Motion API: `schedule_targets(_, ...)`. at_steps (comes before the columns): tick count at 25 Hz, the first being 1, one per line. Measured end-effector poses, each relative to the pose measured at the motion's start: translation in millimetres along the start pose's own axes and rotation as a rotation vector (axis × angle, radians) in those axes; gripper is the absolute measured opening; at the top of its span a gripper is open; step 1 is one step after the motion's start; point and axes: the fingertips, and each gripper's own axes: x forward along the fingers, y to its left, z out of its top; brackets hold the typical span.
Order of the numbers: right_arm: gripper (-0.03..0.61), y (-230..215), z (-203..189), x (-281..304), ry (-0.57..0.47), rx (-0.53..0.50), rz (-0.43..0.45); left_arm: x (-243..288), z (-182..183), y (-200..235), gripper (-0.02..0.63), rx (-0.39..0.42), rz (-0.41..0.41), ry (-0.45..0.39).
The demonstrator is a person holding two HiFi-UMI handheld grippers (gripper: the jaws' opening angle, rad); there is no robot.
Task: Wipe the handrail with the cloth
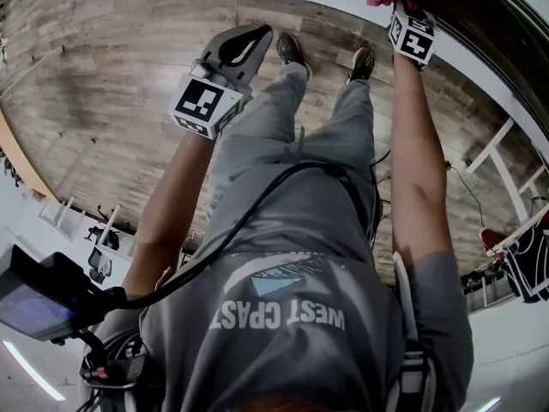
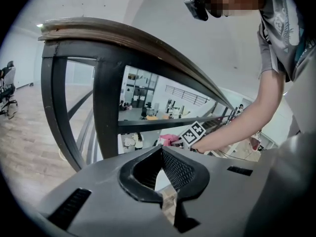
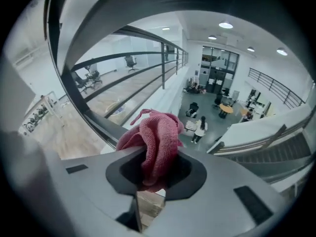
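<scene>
One cloth in right gripper; one handrail.

Even, bright indoor light filled both gripper views, coming from round ceiling lamps over the hall. The white walls washed out pale, with no hard shadows. The head view was dimmer and flatter, its brown wooden plank floor looking greyish. Wide-angle distortion bowed the dark metal handrail with wooden top into an arc, and black corners ringed both gripper views. The pink knitted cloth was sharp; the distant offices were soft.
</scene>
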Motion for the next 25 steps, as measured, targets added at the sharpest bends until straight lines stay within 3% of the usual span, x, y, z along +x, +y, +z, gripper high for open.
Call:
schedule_targets(4,0.071,69.4,15.5,7.6,-0.018,-0.149,0.202,9.5,3.9,-32.0,0.006,0.02,-0.012,0.01)
schedule_targets(6,0.071,70.1,17.7,4.3,-0.021,-0.148,0.246,17.1,10.9,-49.4,0.006,0.035,-0.001,0.023)
schedule_targets(10,0.071,2.9,-7.0,-11.3,-0.023,-0.123,0.231,47.7,24.4,-87.8,0.006,0.039,0.017,0.024)
schedule_targets(13,0.071,-76.1,-29.8,-29.4,-0.029,-0.078,0.144,64.1,37.7,-108.1,0.006,0.053,0.023,0.002)
schedule_targets(17,0.071,-190.0,-67.8,-61.8,-0.009,0.066,0.004,93.3,52.3,-145.7,0.006,0.015,0.022,-0.018)
schedule_targets(20,0.071,-179.1,-78.9,-50.9,0.032,0.089,0.061,105.0,46.7,-166.6,0.006,0.02,0.068,0.017)
schedule_targets(25,0.071,-149.3,-63.0,-44.2,0.037,-0.159,0.219,152.9,54.5,-219.6,0.007,0.05,0.046,-0.002)
